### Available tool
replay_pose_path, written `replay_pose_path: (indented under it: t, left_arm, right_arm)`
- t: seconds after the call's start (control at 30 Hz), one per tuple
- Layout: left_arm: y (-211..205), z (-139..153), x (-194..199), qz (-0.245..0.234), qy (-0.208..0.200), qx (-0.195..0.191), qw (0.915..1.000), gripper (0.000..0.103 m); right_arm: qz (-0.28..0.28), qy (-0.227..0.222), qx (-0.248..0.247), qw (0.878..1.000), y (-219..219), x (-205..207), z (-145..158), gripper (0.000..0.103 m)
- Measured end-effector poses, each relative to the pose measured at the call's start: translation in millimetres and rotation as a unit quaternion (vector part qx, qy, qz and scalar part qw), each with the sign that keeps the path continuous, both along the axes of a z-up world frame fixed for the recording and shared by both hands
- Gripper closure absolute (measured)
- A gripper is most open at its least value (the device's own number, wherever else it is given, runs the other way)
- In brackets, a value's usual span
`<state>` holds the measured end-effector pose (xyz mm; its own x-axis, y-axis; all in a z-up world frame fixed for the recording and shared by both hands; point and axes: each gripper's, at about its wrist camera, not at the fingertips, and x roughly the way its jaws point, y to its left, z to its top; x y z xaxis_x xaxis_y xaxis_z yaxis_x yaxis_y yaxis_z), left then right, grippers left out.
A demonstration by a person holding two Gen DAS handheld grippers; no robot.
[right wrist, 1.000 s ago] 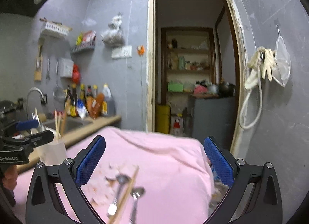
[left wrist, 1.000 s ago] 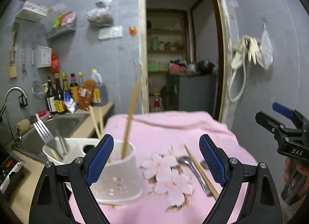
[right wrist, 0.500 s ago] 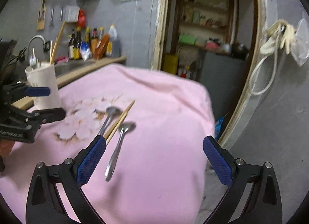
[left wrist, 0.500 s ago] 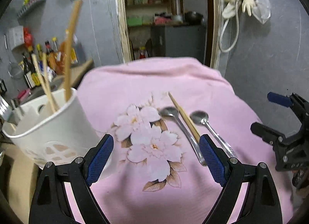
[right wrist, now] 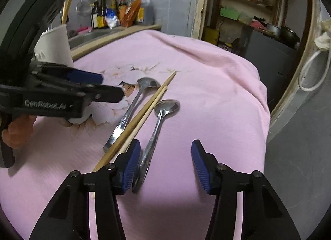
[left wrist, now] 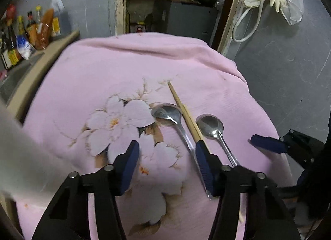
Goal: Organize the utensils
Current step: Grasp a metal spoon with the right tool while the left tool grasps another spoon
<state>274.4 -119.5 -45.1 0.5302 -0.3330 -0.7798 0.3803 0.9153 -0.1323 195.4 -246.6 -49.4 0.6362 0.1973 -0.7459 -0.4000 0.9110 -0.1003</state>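
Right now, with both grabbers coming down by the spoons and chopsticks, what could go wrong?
1. The chopsticks lie tight between the two spoons, so the left gripper, whose jaws have just been closing on nothing, might nudge a neighbour.
2. The right gripper, also just closing and empty, has one pad beside the right spoon; it may push it away.
3. The pink cloth is soft and could bunch up.
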Motion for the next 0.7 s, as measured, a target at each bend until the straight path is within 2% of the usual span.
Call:
replay_pose_path:
  t: [0.03, 0.13, 0.37, 0.43, 0.5, 0.6, 0.7]
  left_arm:
    - [0, 0, 2, -0.002, 0.005, -0.004, 1.0000, 0.063]
    - [-2, -8, 14, -0.002, 0.022, -0.008, 0.9997, 0.071]
    - [-5, -11, 27, -0.003, 0.049, -0.033, 0.9982, 0.081]
    - [-7, -13, 30, -0.003, 0.058, -0.039, 0.9975, 0.088]
    - [-6, -13, 30, -0.004, 0.069, -0.052, 0.9962, 0.095]
    - [-2, -11, 28, 0.000, 0.073, -0.052, 0.9960, 0.097]
    - [8, -11, 23, 0.000, 0.086, -0.061, 0.9944, 0.098]
  right_arm:
    - [0.000, 0.001, -0.005, 1.000, 1, 2, -1, 0.054]
    - [-0.001, 0.009, -0.010, 1.000, 2, 11, -4, 0.055]
    - [-0.012, 0.013, -0.008, 1.000, 1, 25, -5, 0.069]
    - [-0.016, 0.015, -0.001, 1.000, -1, 28, -5, 0.072]
    - [-0.019, 0.016, 0.002, 1.000, -2, 30, -5, 0.082]
    - [-0.020, 0.014, 0.006, 1.000, -2, 29, -4, 0.094]
    - [-0.020, 0.014, 0.010, 1.000, -4, 30, -3, 0.095]
